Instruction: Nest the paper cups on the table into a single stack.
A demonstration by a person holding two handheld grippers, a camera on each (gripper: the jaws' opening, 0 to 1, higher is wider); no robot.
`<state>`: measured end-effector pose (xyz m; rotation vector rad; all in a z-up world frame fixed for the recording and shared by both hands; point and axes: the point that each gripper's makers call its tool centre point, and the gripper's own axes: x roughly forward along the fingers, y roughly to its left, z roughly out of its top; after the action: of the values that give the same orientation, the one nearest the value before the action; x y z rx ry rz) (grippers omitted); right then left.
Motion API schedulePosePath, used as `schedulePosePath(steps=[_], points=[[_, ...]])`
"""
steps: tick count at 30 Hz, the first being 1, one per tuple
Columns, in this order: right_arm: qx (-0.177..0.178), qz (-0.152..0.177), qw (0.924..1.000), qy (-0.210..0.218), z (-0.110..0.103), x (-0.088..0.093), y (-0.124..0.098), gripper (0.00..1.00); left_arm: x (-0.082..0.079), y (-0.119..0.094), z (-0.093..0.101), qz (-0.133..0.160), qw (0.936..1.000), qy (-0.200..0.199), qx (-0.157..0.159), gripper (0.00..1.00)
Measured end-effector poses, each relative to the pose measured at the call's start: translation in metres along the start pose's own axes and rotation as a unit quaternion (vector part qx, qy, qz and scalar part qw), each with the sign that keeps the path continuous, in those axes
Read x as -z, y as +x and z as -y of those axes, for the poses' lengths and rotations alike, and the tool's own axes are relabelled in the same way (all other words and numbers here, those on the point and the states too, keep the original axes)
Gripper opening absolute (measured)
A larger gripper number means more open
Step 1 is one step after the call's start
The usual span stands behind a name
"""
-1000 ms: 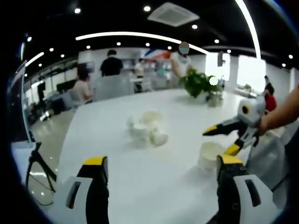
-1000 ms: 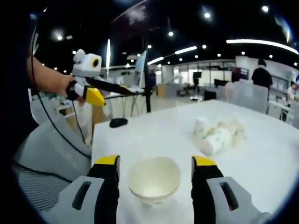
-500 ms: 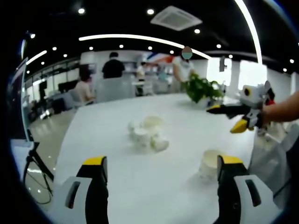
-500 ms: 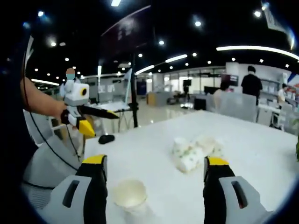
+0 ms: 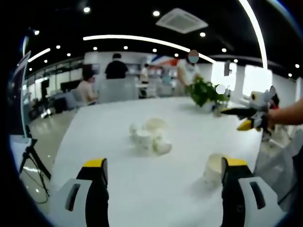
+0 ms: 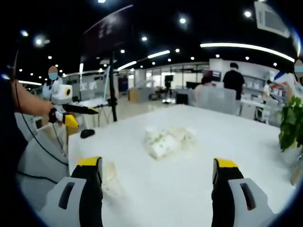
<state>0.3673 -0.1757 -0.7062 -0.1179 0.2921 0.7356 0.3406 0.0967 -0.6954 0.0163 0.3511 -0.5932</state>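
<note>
Both my tongs (image 5: 161, 189) (image 6: 158, 189) gaped empty; the cup pile (image 5: 149, 135) ahead lay loose, so a careless nudge could scatter it.

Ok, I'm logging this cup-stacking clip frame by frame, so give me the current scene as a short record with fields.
surface: white table
loose cups: pile mid-table, some lying on their sides
single cup: upright cup near the table edge, beside the left gripper's right finger
left gripper: open, empty, low over the table
right gripper: open, empty, pointed at the pile
plant: far side of the table
dark object: at the table edge
stacking: none visible yet
</note>
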Motion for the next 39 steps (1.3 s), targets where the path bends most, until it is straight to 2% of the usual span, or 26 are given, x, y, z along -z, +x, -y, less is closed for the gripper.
schedulePosePath(steps=[4, 12, 22, 28, 39], points=[[0.028, -0.009, 0.9996, 0.005, 0.017, 0.014, -0.009, 1.0, 0.003, 0.001, 0.0, 0.0, 1.0, -0.002, 0.0, 0.98], [0.054, -0.01, 0.9985, -0.002, 0.035, 0.023, -0.019, 1.0, 0.011, 0.005, 0.001, -0.002, 1.0, -0.003, -0.002, 0.98], [0.067, -0.005, 0.9977, -0.003, 0.043, 0.022, -0.019, 1.0, 0.025, 0.009, -0.004, -0.013, 0.9999, -0.006, -0.006, 0.98], [0.066, -0.005, 0.9978, -0.003, 0.045, 0.022, -0.017, 1.0, 0.025, 0.016, -0.007, -0.013, 0.9999, -0.003, -0.007, 0.98], [0.062, -0.006, 0.9981, 0.001, 0.051, 0.024, -0.011, 1.0, 0.026, 0.043, -0.015, -0.013, 0.9999, -0.004, -0.002, 0.96]])
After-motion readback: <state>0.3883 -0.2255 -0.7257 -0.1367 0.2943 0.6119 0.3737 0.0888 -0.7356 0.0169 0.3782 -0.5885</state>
